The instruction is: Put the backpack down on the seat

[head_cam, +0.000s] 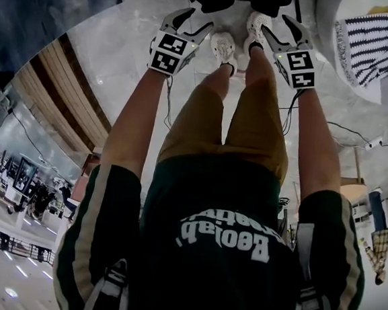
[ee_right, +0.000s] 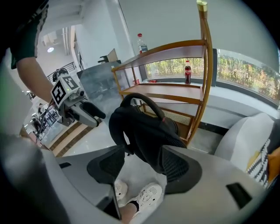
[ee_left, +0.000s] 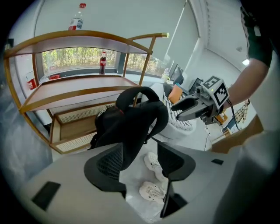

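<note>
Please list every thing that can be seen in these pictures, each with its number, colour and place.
backpack: one, black, between the grippers and the shelf unit
shelf unit: one, brown wood, behind the backpack
clear bottle: one, red cap, on the top shelf
cola bottle: one, dark, under the top shelf
seat: one, white, beside the shelf unit
cushion: one, black-and-white striped, on the seat
shoes: two, white, on the floor
left gripper: one, grey, jaws apart, backpack against one jaw
right gripper: one, grey, jaws apart, backpack against one jaw

You see the black backpack (ee_right: 144,131) upright, its loop handle on top, straps hanging toward you; the pale seat (ee_right: 243,131) stands near, beside it.
</note>
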### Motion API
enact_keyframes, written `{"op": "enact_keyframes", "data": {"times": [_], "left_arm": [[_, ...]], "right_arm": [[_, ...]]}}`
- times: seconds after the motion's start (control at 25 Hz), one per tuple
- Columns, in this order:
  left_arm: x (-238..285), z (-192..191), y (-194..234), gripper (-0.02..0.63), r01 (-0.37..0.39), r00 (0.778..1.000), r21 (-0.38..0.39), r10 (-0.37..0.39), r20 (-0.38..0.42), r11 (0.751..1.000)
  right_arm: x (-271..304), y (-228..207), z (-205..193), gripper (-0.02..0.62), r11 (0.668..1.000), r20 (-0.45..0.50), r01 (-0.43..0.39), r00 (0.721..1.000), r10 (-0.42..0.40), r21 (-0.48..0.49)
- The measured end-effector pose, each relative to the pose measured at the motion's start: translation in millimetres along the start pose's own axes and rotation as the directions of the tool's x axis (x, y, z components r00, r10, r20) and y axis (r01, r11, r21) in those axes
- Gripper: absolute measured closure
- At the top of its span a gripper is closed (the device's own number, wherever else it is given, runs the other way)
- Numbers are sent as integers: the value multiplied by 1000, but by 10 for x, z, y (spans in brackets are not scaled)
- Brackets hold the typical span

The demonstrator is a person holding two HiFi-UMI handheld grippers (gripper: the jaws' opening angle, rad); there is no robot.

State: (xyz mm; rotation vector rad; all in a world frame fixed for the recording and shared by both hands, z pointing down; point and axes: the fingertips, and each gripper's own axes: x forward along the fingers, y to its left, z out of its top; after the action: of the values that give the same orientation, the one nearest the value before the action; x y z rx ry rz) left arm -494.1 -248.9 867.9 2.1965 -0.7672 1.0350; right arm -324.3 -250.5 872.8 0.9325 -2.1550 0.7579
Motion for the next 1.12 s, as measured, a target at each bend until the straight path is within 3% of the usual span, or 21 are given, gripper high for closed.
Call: {"op": "enact_keyframes", "data": {"times": [0.24, 0.36, 0.44, 0.48, 0.52, 0.6, 0.64, 0.96, 1.12], "left_arm": [[714, -126, 85, 330, 15, 1000, 18, -15, 14, 1000], [1050, -125, -4, 330, 57, 998, 30, -56, -6, 998], [1250, -126, -15, 330, 77, 997, -5, -77, -9, 997], [1315, -89, -8, 342, 82, 997, -28, -82, -1, 996], [1345, -35, -5, 402, 84, 996, -41, -84, 8, 996], [1318, 93, -18, 494, 92, 995, -24, -91, 33, 996], [1271, 165, -29, 513, 99, 994, -9, -99, 46, 995], [654, 602, -318, 525, 142, 989, 52, -144, 31, 988], [343, 932, -403, 526, 90, 992, 51, -94, 83, 995]], "right_arm": [[495, -319, -453, 333, 999, 15, -25, 1000, 25, 21], [769, -426, -507, 331, 998, 37, -58, 998, 57, 29], [999, -400, -491, 331, 994, 36, -105, 994, 103, 41], [1110, -371, -464, 333, 991, 29, -127, 992, 126, 44], [1192, -336, -422, 333, 989, 20, -144, 989, 143, 43], [1236, -247, -287, 486, 983, 17, -180, 984, 180, 36], [1205, -201, -198, 516, 979, 26, -201, 979, 200, 39], [469, 79, 353, 526, 969, 46, -244, 969, 242, 47], [108, 109, 696, 526, 969, 55, -245, 968, 244, 6]]}}
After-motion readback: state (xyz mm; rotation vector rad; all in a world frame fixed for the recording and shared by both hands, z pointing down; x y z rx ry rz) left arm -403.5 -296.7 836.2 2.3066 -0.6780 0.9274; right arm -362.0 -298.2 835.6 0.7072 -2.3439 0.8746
